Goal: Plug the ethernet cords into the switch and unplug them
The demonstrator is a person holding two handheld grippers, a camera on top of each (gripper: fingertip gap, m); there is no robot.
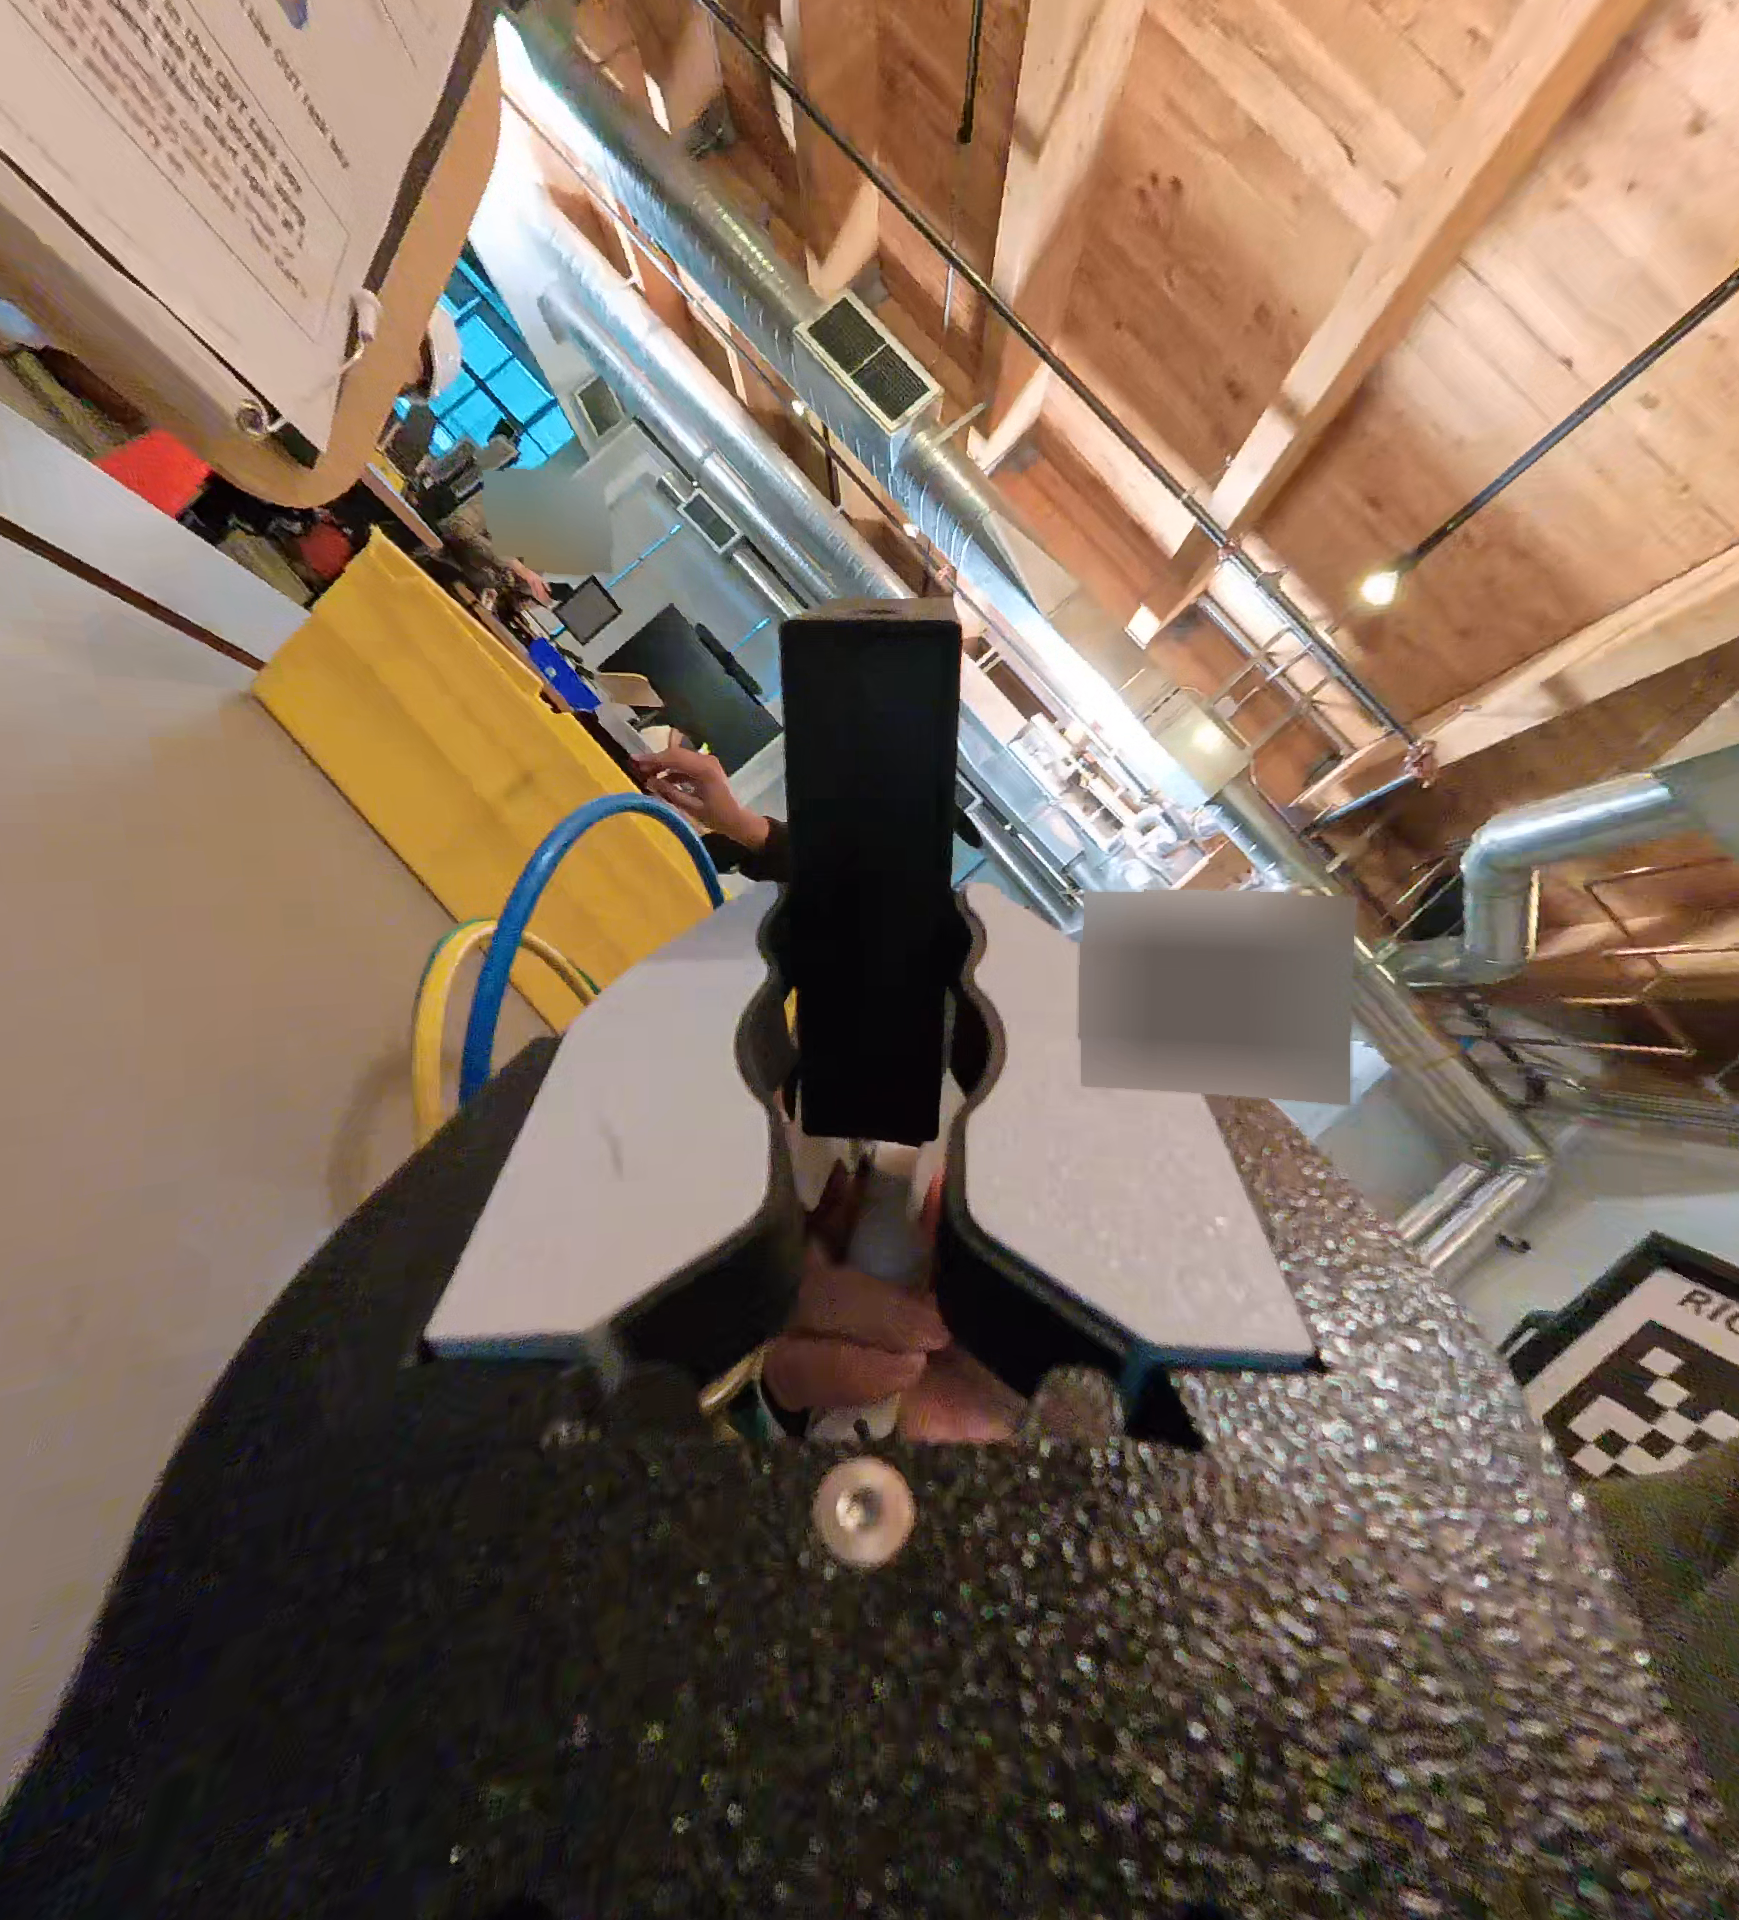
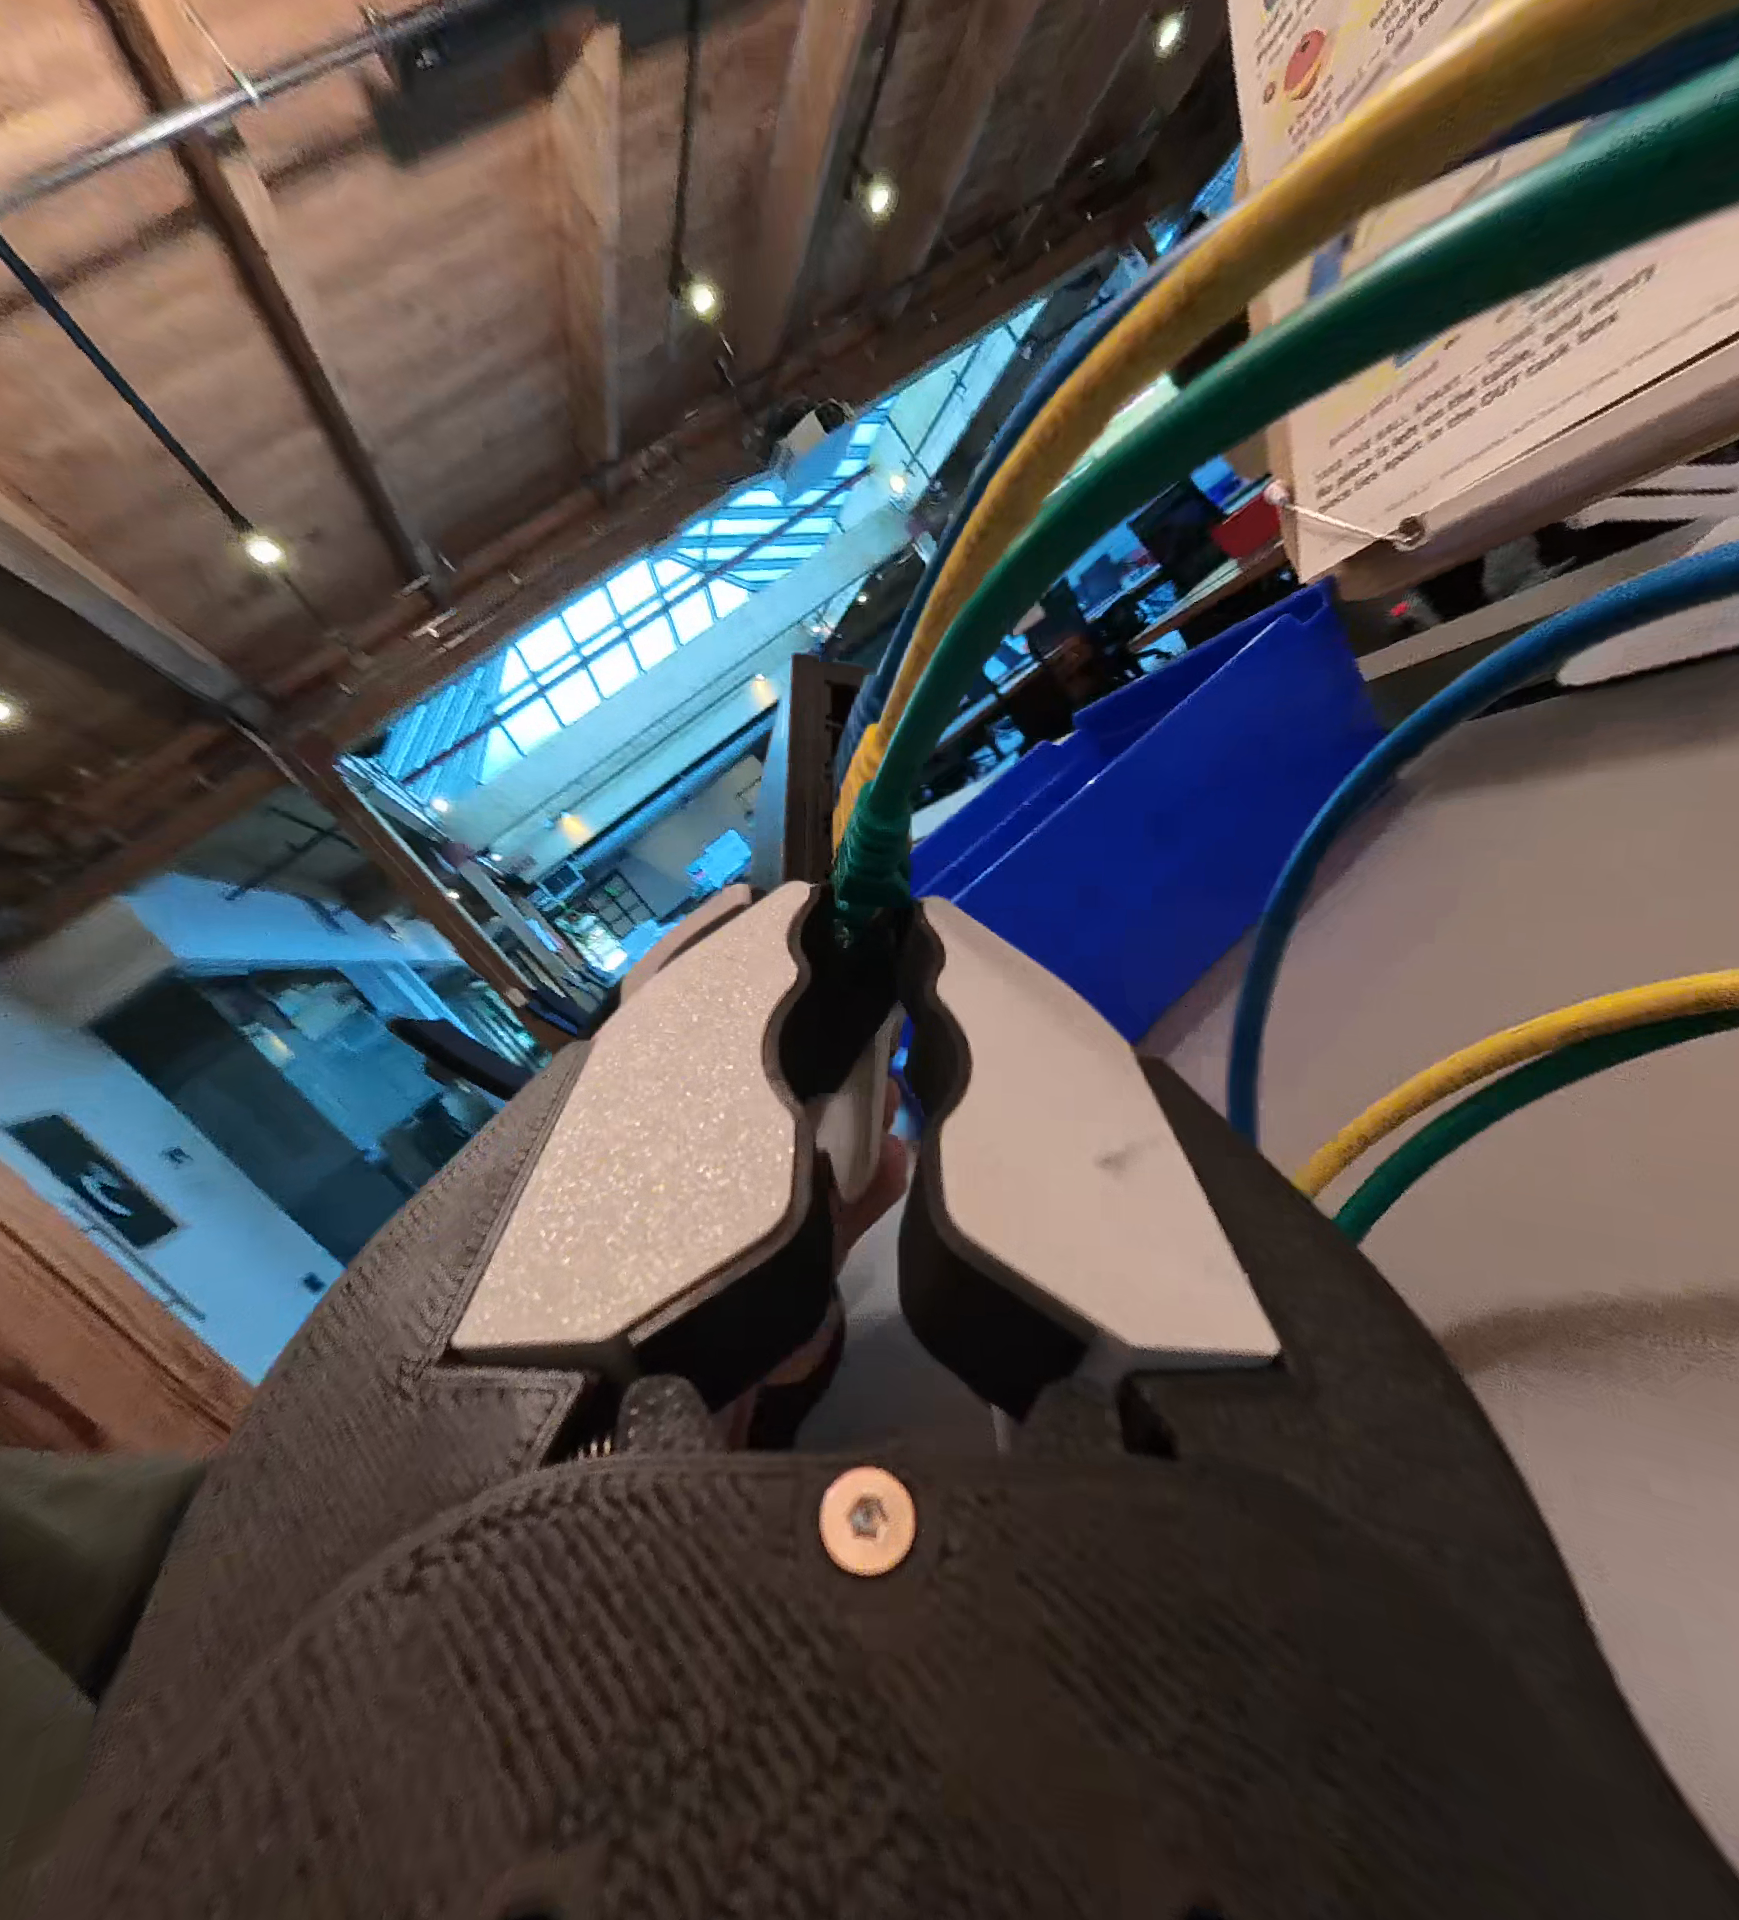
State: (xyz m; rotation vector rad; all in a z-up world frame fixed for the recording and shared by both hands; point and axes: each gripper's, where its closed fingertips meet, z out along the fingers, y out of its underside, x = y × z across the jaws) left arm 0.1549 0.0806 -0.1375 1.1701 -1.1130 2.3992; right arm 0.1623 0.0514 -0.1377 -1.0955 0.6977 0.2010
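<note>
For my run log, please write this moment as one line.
left gripper: shut on black switch | right gripper: shut on green ethernet plug | yellow cord, blue cord beside

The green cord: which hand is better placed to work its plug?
Right: its tongs grip the green cord by its plug beside the switch. The left tongs hold that switch.

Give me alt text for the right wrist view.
The right claw is shut on the green ethernet cord at its plug, beside the black switch. Yellow and blue cords arc nearby over a grey table.
</note>
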